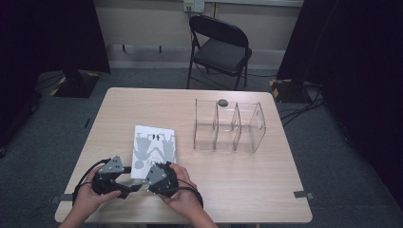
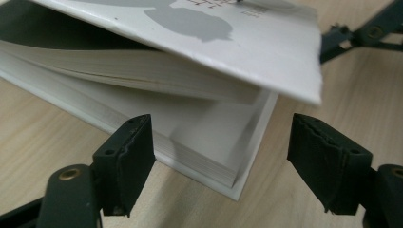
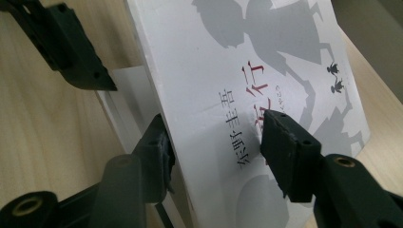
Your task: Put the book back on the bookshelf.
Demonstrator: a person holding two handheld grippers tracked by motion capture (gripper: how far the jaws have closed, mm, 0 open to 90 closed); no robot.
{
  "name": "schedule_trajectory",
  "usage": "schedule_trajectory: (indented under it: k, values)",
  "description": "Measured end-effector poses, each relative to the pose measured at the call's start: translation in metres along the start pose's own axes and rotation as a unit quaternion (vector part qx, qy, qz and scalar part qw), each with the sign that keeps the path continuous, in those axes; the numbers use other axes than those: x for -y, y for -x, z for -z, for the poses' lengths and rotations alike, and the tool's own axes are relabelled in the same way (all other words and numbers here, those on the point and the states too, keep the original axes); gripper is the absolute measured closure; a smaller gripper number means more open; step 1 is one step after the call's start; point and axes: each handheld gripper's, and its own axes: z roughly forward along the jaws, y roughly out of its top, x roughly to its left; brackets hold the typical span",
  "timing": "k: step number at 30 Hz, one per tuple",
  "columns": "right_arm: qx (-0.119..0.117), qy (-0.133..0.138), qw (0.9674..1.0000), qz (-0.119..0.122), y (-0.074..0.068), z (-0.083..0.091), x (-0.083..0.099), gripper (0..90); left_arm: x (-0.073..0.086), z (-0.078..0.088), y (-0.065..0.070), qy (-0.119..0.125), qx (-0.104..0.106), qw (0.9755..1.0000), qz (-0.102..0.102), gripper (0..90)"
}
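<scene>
White book (image 3: 266, 71) — cover printed 行, right gripper (image 3: 216, 142) pinching cover

Light: even and soft on the table (image 1: 247, 190) in the high view; dark curtains at both sides.
Shadows: faint under the hands; a dark gap beneath the lifted cover of the book (image 2: 199, 42) in the left gripper view.
Glare: mild sheen on the organizer (image 1: 230, 126).
Focus: near jaws soft in both gripper views; cover print sharp.
Distortion: table edges bow slightly.
</scene>
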Motion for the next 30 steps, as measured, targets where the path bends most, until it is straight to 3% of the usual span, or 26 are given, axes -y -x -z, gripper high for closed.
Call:
schedule_trajectory:
  k: [7, 14, 30]
  values:
    - [0.007, -0.008, 0.9999, 0.007, 0.005, 0.006, -0.007, 55.8, 0.011, 0.004, -0.002, -0.024, 0.003, 0.9997, 0.000, 22.3]
    - [0.000, -0.017, 0.9998, 0.006, 0.010, 0.007, -0.012, 57.5, 0.015, 0.006, -0.003, -0.024, 0.000, 0.9996, -0.013, 22.6]
    - [-0.008, -0.035, 0.9984, -0.043, 0.028, 0.015, -0.033, 61.2, 0.024, 0.005, -0.007, -0.046, -0.006, 0.9988, -0.014, 23.2]
